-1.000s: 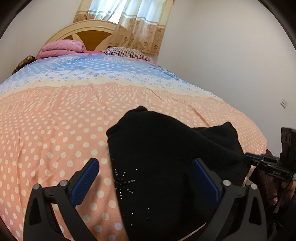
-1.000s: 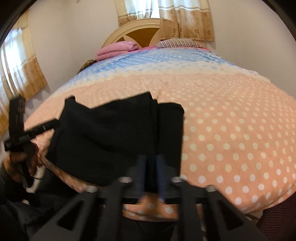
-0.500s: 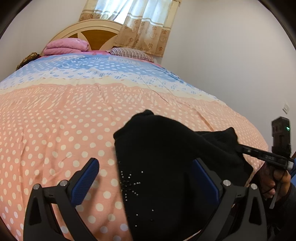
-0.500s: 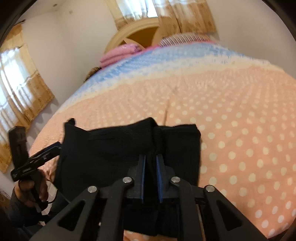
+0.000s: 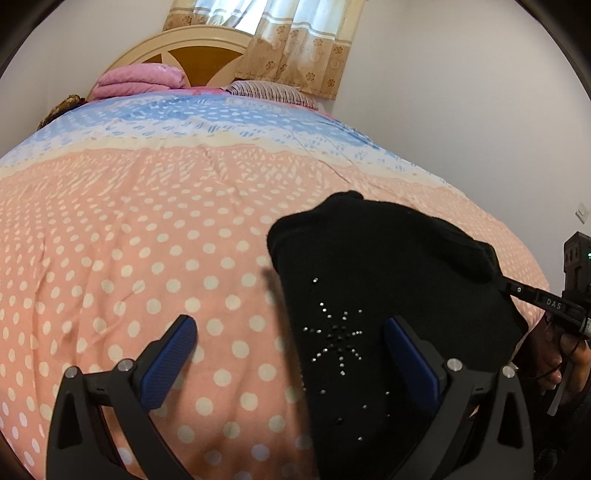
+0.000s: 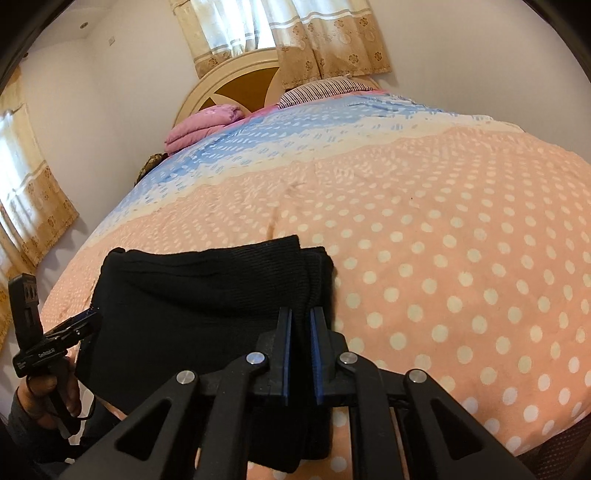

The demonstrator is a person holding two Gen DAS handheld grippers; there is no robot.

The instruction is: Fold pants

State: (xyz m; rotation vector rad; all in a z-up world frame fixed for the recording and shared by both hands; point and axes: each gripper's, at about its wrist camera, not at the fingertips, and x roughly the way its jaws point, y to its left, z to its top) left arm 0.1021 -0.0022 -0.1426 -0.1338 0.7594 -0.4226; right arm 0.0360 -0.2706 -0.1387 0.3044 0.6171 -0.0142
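Black pants [image 6: 207,295], folded with rhinestone star, lie on the polka-dot bed [image 6: 443,240]; right tongs [image 6: 300,325] pinch their edge, left tongs [image 5: 291,343] gape empty.

We see black pants [image 6: 207,295] of matt ribbed knit, with small shiny studs [image 5: 338,338] at their six o'clock. The bedspread [image 5: 147,240] is soft, fuzzy cloth printed with dots. Each gripper [image 6: 300,332] is matt black plastic with blue rubbery pads [image 5: 168,360] and bright metal pins. At twelve o'clock stands a glossy wooden headboard [image 5: 195,55] under patterned cloth curtains [image 6: 295,33].
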